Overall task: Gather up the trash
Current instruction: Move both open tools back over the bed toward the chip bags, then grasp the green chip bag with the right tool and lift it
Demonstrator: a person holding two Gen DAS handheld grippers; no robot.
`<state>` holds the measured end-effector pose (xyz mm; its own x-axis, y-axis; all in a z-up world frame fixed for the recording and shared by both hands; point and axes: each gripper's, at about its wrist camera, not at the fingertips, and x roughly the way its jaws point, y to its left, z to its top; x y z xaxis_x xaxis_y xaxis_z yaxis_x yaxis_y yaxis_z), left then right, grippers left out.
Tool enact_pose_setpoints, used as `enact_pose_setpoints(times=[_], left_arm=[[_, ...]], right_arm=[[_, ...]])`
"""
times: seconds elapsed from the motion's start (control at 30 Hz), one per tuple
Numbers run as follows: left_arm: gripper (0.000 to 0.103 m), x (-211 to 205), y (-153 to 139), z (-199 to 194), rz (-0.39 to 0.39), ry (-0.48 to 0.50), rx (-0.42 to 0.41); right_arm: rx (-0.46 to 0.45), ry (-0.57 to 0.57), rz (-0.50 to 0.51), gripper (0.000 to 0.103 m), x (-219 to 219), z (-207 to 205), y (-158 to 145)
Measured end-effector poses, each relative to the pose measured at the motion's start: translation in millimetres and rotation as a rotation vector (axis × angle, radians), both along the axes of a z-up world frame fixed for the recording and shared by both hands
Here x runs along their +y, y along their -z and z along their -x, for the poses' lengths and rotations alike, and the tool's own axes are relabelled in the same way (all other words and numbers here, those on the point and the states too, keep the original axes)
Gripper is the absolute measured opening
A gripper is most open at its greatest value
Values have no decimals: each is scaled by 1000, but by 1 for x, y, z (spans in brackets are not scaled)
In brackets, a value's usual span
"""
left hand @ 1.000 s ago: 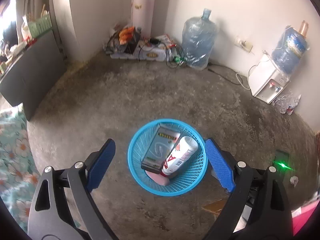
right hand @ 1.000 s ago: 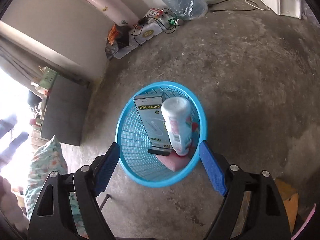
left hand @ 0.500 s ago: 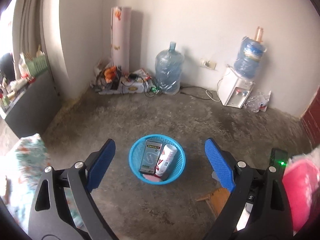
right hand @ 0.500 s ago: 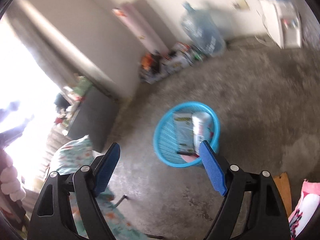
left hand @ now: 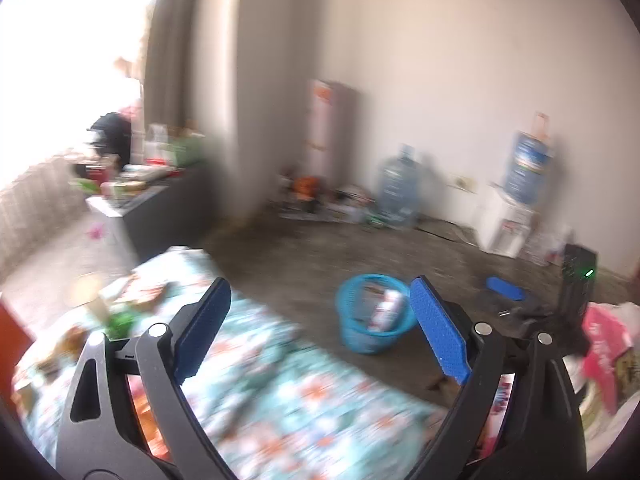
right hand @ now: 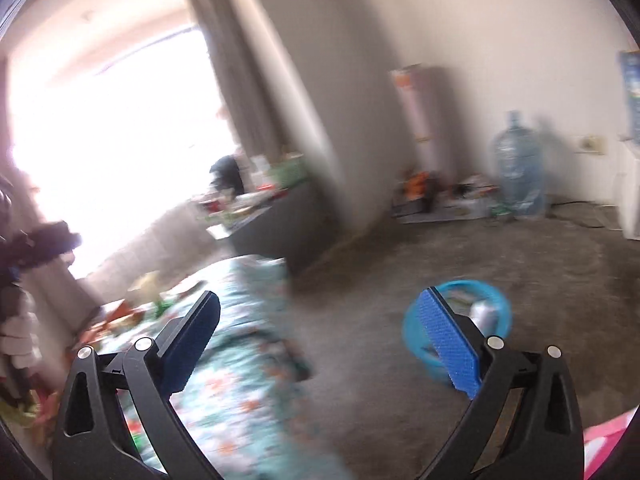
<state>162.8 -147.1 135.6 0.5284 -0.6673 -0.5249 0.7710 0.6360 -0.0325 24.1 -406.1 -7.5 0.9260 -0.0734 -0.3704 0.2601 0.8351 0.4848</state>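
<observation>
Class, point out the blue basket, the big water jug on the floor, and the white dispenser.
blue basket [left hand: 349, 332], left wrist view, front wall.
water jug [right hand: 520, 168], right wrist view, body.
white dispenser [left hand: 502, 224], left wrist view, front face.

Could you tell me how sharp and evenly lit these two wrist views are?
Left wrist view: motion blur smears the floral cloth and blue basket, the window is blown out white, and only the left gripper is crisp. Right wrist view: heavier blur, the window glares, the basket is a smear, and the right gripper is sharp. Both bend toward dark round edges.
</observation>
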Motion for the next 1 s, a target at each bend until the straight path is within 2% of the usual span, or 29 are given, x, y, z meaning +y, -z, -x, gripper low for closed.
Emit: enact_pose_setpoints(times=[0.07, 0.17, 0.4, 0.5, 0.6, 0.77, 0.83, 0.9, 1.0], left_arm=[[87, 48, -3, 6, 1, -96, -23], [87, 109, 1, 13, 15, -218, -16], [87, 222, 33, 32, 52, -449, 56], [87, 253, 49, 39, 84, -497, 107], [87, 274, 68, 46, 97, -547, 148], [87, 300, 103, 54, 104, -604, 213], [87, 304, 117, 58, 94, -619, 226], [87, 306, 127, 61, 93, -625, 240], [87, 305, 136, 60, 100, -625, 260]], right_arm=[[-19, -95, -57, 97, 13, -9, -2], [-12, -252, -129, 97, 39, -29, -2], [95, -551, -268, 97, 126, -57, 8], [149, -653, -305, 96, 159, -57, 12], [210, -781, -337, 95, 191, -48, 18], [368, -970, -379, 81, 254, -16, 47], [429, -996, -411, 79, 274, -9, 63], [495, -1004, -492, 74, 288, -10, 85], [532, -960, -545, 68, 295, -22, 103]])
